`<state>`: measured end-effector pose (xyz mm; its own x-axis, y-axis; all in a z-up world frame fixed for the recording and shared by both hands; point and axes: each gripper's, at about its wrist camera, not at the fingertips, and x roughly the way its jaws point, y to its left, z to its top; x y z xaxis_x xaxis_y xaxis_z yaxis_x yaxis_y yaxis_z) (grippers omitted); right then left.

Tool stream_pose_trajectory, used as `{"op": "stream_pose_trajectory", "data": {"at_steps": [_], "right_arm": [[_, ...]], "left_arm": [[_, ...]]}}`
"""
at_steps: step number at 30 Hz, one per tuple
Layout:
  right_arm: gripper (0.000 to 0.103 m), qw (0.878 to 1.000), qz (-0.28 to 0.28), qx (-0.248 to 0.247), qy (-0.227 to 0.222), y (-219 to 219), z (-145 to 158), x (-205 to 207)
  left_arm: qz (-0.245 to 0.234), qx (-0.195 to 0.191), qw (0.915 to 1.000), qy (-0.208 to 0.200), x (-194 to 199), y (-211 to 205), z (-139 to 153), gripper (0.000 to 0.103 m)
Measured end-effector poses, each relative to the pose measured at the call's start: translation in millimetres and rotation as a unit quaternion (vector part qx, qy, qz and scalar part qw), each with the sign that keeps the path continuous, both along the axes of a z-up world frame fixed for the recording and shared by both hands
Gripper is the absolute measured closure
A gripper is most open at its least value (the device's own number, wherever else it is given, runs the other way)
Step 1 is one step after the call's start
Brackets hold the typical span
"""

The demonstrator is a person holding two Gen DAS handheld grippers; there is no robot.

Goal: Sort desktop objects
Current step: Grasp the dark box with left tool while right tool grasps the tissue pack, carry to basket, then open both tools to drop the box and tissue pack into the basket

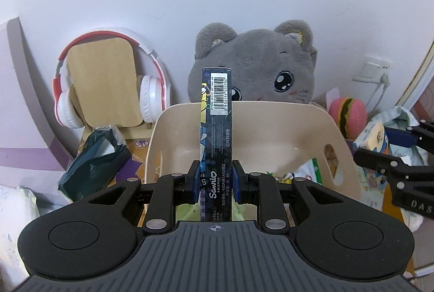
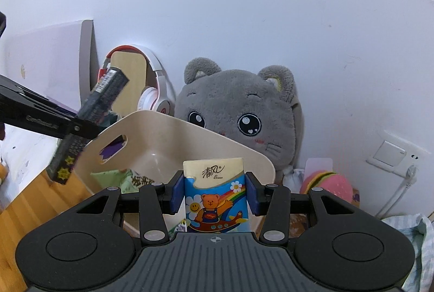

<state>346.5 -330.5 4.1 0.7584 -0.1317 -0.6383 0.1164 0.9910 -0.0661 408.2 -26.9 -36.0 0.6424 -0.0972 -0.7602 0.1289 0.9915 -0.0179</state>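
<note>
Black box (image 1: 216, 129): upright in my left gripper (image 1: 216, 179), both pads pressed on its lower part, above the bin.
Cream bin (image 1: 271, 126): between my grippers, in front of the grey plush cat (image 1: 260, 61); packets lie inside.
Tissue pack (image 2: 215, 194): clamped upright in my right gripper (image 2: 215, 193), at the bin's near rim.

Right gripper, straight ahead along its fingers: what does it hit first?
Probably the cream bin: the right gripper, shut on the tissue pack, points down into its open top. The plush cat sits behind; depth is unclear.
</note>
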Motion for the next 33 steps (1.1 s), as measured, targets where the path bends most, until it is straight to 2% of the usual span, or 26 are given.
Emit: {"op": "stream_pose_trajectory", "data": {"at_steps": [10,16,18,20,22,23,27,29,31,33], "right_arm": [[0.059,0.999,-0.013,0.019,0.033,-2,-36,45],[0.059,0.998,-0.020,0.025,0.059,1,-61,57],[0.059,0.997,-0.021,0.023,0.068,3,-68,60],[0.059,0.997,-0.022,0.020,0.076,3,-72,62],[0.060,0.996,-0.023,0.020,0.082,3,-75,63],[0.052,0.996,-0.024,0.020,0.085,3,-76,63],[0.040,0.995,-0.027,0.028,0.089,-1,-77,61],[0.032,0.995,-0.027,0.027,0.088,0,-75,59],[0.026,0.996,-0.025,0.025,0.083,1,-72,55],[0.024,0.997,-0.023,0.020,0.077,3,-67,51]], "left_arm": [[0.009,0.038,0.9987,0.034,33,-10,-43,0.080],[0.003,0.028,0.9979,0.059,40,-13,-55,0.079],[0.003,0.020,0.9978,0.064,40,-14,-59,0.068],[0.003,0.020,0.9977,0.064,39,-16,-62,0.045],[0.002,0.022,0.9978,0.063,37,-16,-63,0.040],[0.003,0.023,0.9976,0.065,38,-17,-64,0.037],[0.008,0.029,0.9973,0.066,36,-15,-63,0.035],[0.012,0.039,0.9971,0.064,34,-13,-62,0.027],[0.013,0.041,0.9975,0.056,30,-11,-60,0.025],[0.012,0.037,0.9978,0.054,26,-8,-57,0.021]]}}
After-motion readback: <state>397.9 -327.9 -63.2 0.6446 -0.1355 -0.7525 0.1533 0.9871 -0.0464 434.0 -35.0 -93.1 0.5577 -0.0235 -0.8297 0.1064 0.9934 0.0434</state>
